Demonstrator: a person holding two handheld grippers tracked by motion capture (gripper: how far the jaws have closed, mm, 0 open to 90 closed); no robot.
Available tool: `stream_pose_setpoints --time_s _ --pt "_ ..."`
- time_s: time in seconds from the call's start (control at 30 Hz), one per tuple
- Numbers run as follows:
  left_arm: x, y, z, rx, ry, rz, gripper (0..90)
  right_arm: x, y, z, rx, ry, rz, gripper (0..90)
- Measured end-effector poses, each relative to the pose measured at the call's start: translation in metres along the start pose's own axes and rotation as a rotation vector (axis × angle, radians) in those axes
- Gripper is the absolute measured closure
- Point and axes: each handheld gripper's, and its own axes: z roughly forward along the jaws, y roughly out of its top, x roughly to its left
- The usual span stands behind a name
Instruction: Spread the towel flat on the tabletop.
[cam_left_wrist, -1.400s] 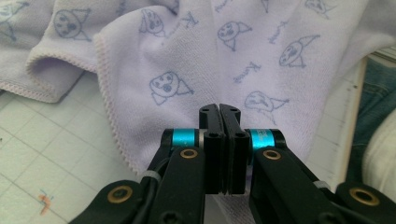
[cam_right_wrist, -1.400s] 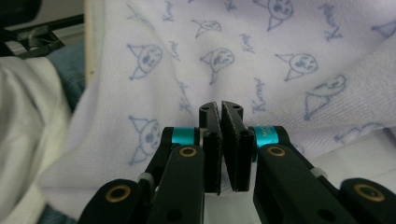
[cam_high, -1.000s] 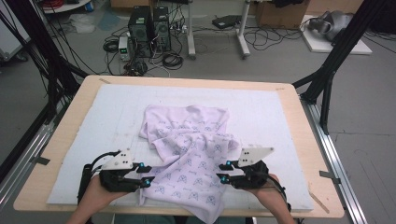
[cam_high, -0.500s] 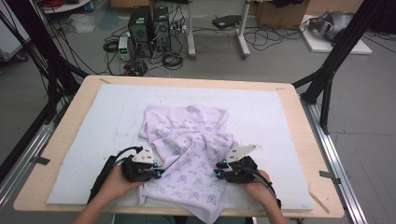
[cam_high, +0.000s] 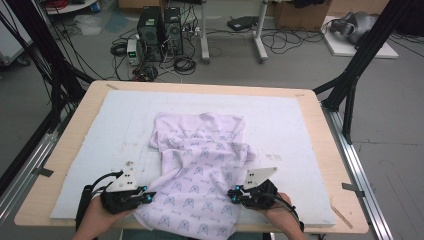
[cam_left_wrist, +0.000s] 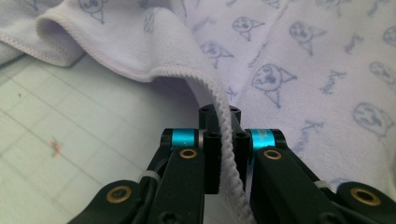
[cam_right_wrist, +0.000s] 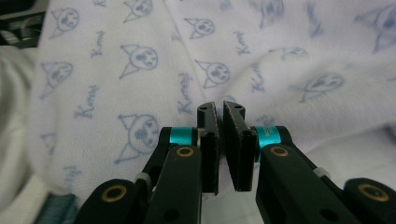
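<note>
I work on a pale lilac garment (cam_high: 200, 170) that lies crumpled in the middle of the white mat (cam_high: 300, 130), with its near part hanging over the near edge of the table (cam_high: 330, 150). My left gripper (cam_high: 145, 197) is at the near left side of the cloth. In the left gripper view its jaws are pressed together on the stitched hem (cam_left_wrist: 223, 140), so the edge is pinched firmly. My right gripper (cam_high: 232, 195) is at the near right side. In the right gripper view its jaws stand almost together with a narrow gap, and I cannot tell if any cloth is really between them.

I judge that the step in hand is to take both near edges, so that the garment can be spread or folded. The next move needs a sure hold on the right side first; then both hands must lift and pull evenly, otherwise the cloth slips from one side.

The print (cam_right_wrist: 138, 129) repeats a small face with pointed ears, with a handwritten word beside it that starts with "K". The rest I cannot read with certainty.
</note>
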Motion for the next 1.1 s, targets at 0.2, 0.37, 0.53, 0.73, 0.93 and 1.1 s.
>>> stream_pose_setpoints --time_s 0.2,0.37,0.53,0.73,0.93,1.1 --pt "-0.006 -0.002 -0.013 -0.001 0.005 -0.025 57.4 0.015 0.013 -0.018 -0.054 0.019 -0.035 76.8" --pt "0.006 0.013 -0.015 -0.065 0.017 -0.041 50.1 -0.001 0.016 -0.033 -0.086 -0.049 -0.008 71.1" --pt "0.011 0.034 0.002 -0.069 0.000 0.009 56.3 -0.012 0.005 -0.018 -0.035 -0.067 0.011 69.5" --pt "0.021 0.045 0.042 0.009 0.006 0.043 62.0 -0.017 -0.002 -0.005 -0.008 -0.076 0.021 66.3" --pt "0.029 0.043 0.065 0.092 -0.019 0.060 78.2 -0.019 -0.008 -0.013 -0.029 -0.097 0.039 64.2" --pt "0.023 0.042 0.053 0.086 0.037 0.085 85.6 -0.018 -0.011 -0.016 -0.030 -0.099 0.039 63.5"
